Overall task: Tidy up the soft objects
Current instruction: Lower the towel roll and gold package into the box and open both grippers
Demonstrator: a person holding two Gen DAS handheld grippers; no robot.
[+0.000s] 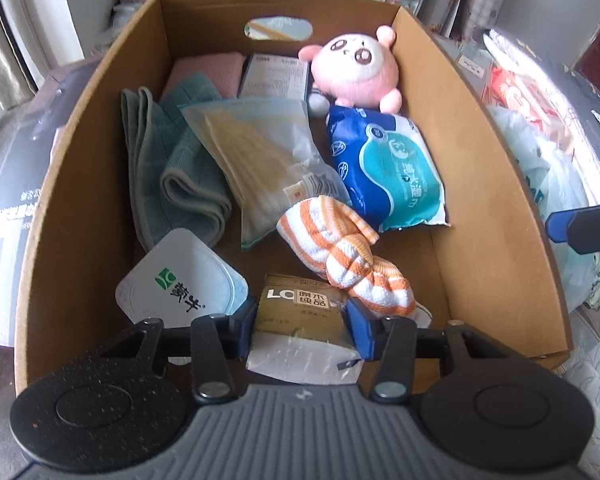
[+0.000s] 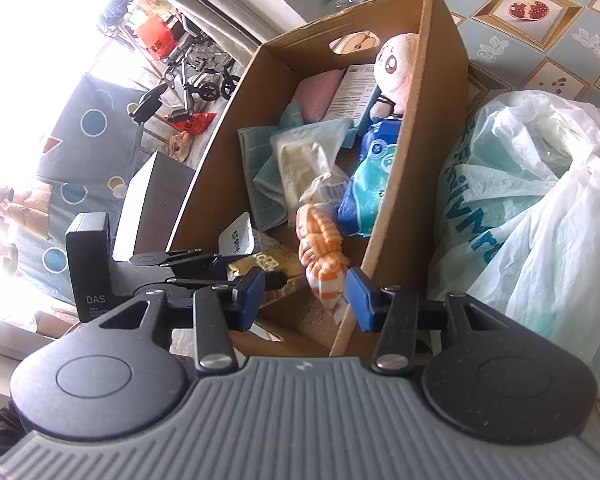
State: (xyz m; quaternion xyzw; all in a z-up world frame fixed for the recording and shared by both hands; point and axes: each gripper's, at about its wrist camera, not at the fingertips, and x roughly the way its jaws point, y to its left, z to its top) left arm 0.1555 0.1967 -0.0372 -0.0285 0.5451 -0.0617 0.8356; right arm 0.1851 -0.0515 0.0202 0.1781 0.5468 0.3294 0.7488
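A cardboard box [image 1: 480, 184] holds a pink plush toy [image 1: 358, 70], a blue wet-wipes pack [image 1: 388, 168], a green towel [image 1: 172, 168], a pink cloth [image 1: 208, 70], a clear bag with yellow cloth [image 1: 260, 160] and an orange-striped cloth [image 1: 352, 256]. My left gripper [image 1: 302, 326] is closed on a gold tissue pack [image 1: 296, 312] at the box's near end, low inside it. My right gripper [image 2: 306, 296] is open and empty above the box's near right corner [image 2: 352, 332], over the striped cloth [image 2: 324, 248]. The left gripper [image 2: 216, 264] shows in the right wrist view.
A white milk-brand cup lid [image 1: 180, 280] lies beside the tissue pack. A white plastic bag [image 2: 540, 208] sits right of the box on a patterned cloth [image 2: 540, 20]. A grey box [image 2: 152, 200] stands left of the carton. A wheelchair [image 2: 196, 68] is far behind.
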